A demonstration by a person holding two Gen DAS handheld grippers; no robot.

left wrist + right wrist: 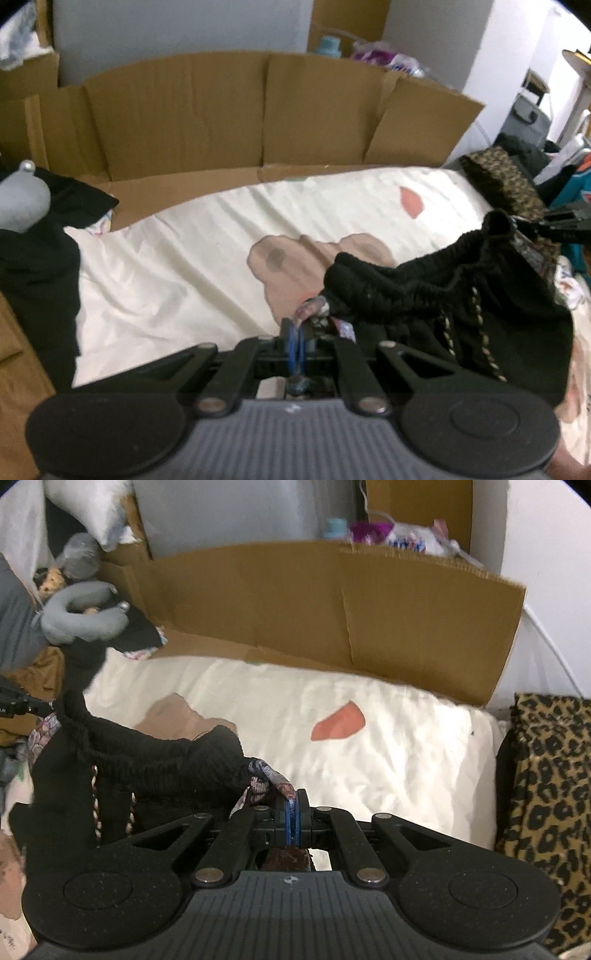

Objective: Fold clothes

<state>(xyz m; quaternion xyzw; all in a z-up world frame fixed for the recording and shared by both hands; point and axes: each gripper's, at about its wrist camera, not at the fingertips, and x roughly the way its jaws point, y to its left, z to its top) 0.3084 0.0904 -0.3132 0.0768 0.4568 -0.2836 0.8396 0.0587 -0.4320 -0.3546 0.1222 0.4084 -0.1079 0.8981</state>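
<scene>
Black shorts (454,295) with an elastic waistband and braided drawstrings hang stretched between both grippers above a cream bedsheet (184,266). My left gripper (297,332) is shut on one patterned corner of the waistband, with the cloth trailing off to the right. In the right wrist view the same shorts (147,775) hang to the left, and my right gripper (291,812) is shut on the other patterned corner. The opposite gripper shows as a black shape at the far edge of each view.
A cardboard wall (240,110) borders the bed's far side. Leopard-print fabric (546,794) lies at the bed's right end. Dark clothes and a grey plush toy (81,616) pile up at the left end. The sheet carries a bear print (295,266).
</scene>
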